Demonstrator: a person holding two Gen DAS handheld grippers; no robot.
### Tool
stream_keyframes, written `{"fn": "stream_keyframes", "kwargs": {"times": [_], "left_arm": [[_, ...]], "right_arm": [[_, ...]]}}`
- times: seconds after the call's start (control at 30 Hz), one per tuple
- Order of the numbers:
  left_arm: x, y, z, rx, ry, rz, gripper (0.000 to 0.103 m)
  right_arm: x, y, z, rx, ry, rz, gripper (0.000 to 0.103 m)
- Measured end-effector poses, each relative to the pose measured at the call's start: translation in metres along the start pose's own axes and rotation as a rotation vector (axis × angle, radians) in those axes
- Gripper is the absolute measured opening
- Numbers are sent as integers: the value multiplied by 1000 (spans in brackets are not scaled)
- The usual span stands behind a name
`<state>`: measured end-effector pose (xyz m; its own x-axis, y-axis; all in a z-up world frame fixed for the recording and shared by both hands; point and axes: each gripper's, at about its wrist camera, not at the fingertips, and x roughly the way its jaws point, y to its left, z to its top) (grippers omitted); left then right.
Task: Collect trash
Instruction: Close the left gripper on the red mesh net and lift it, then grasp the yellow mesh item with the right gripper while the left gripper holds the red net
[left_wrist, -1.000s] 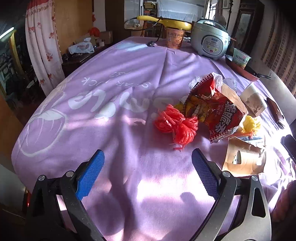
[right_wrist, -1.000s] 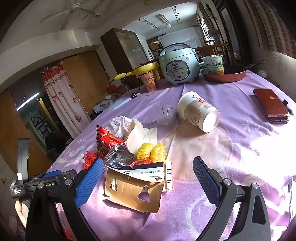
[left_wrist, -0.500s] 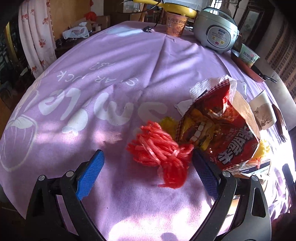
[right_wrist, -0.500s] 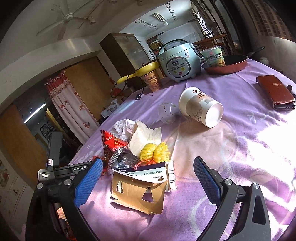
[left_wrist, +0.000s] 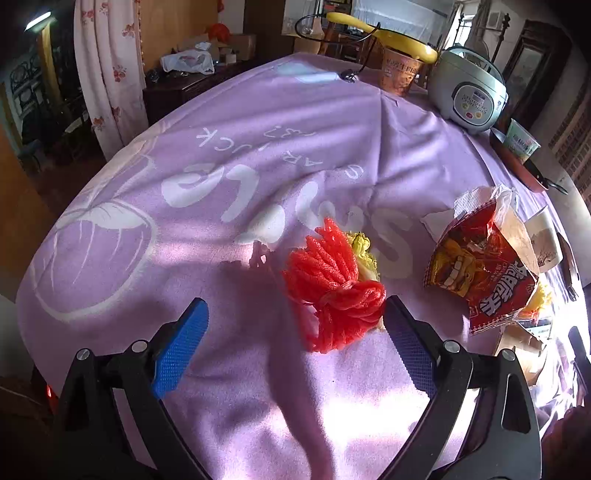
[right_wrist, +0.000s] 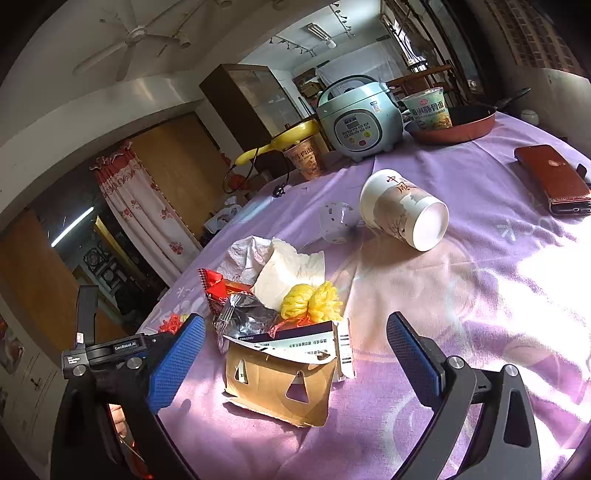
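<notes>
Right now your left gripper (left_wrist: 293, 325) is spread wide, nothing between the pads. The red plastic-string bundle (left_wrist: 334, 291) lies on the purple tablecloth (left_wrist: 207, 147) just ahead, off-centre twd the right pad and touching or nearly touching its tip. A yellow scrap (left_wrist: 364, 251) sits right behind the bundle, partly hidden by it. Further ahead and to the right: the red snack bag (left_wrist: 476, 273), opened.

Your right gripper (right_wrist: 295, 349) is also spread wide, holding nothing. Directly ahead btwn its fingers lies the torn cardboard packet (right_wrist: 280, 380), flat on the cloth. Beyond it: a yellow string bundle (right_wrist: 312, 304), crumpled tissue (right_wrist: 288, 266), and a tipped-over paper cup (right_wrist: 402, 210) further ahead, slightly right. A red phone case (right_wrist: 550, 179) lies well off to the right, prob. not trash.

Risks, as I judge them: w/ the red bundle off-centre, closing now could catch only loose strands, so it slips out or unravels. The right pad might nudge it away first. You could also pinch the cloth underneath and drag the other items. Centre it before you close.
</notes>
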<state>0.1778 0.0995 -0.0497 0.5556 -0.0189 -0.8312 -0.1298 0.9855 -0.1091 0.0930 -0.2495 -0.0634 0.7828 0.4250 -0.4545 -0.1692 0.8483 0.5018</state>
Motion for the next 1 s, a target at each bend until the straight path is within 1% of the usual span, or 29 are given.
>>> {"fn": "stream_keyframes", "kwargs": {"times": [0.13, 0.17, 0.23, 0.27, 0.33, 0.37, 0.4, 0.47, 0.57, 0.63, 0.77, 0.8, 0.87, 0.97, 1.0], "left_arm": [[9, -3, 3, -22, 15, -39, 91], [12, -4, 3, -32, 18, -46, 89], [15, -5, 3, -37, 24, -61, 79], [16, -6, 2, -34, 30, -70, 69], [15, -8, 2, -28, 25, -74, 60], [13, -9, 1, -25, 20, -83, 50], [11, -9, 2, -25, 15, -89, 46], [2, -7, 1, -27, -11, -91, 42], [-15, -4, -1, -21, -60, -73, 39], [-25, -2, -3, -15, -89, -56, 38], [-39, 7, -10, -18, -115, -50, 38], [-41, 10, -12, -20, -118, -48, 38], [-45, 16, -16, -25, -127, -42, 38], [-48, 23, -21, -30, -138, -31, 38], [-49, 25, -23, -31, -141, -29, 38]], "right_arm": [[0, 0, 0, -3, 0, -3, 97], [0, 0, 0, -2, 2, -2, 97], [1, 0, 0, 0, 5, 0, 97], [1, 0, 0, 1, 6, 2, 97], [1, 0, 1, 3, 7, 3, 97], [1, 0, 1, 3, 8, 4, 97], [1, 0, 1, 1, 7, 4, 97], [1, 0, 1, -2, 4, 0, 97], [0, 3, 1, -23, -4, -6, 97], [0, 7, 0, -46, -6, -10, 97], [1, 21, -2, -118, 1, -37, 95], [2, 27, -4, -145, 6, -40, 93], [7, 40, -7, -192, 32, -25, 83], [15, 62, -10, -244, 66, 14, 76], [18, 70, -10, -262, 73, 23, 75]]}}
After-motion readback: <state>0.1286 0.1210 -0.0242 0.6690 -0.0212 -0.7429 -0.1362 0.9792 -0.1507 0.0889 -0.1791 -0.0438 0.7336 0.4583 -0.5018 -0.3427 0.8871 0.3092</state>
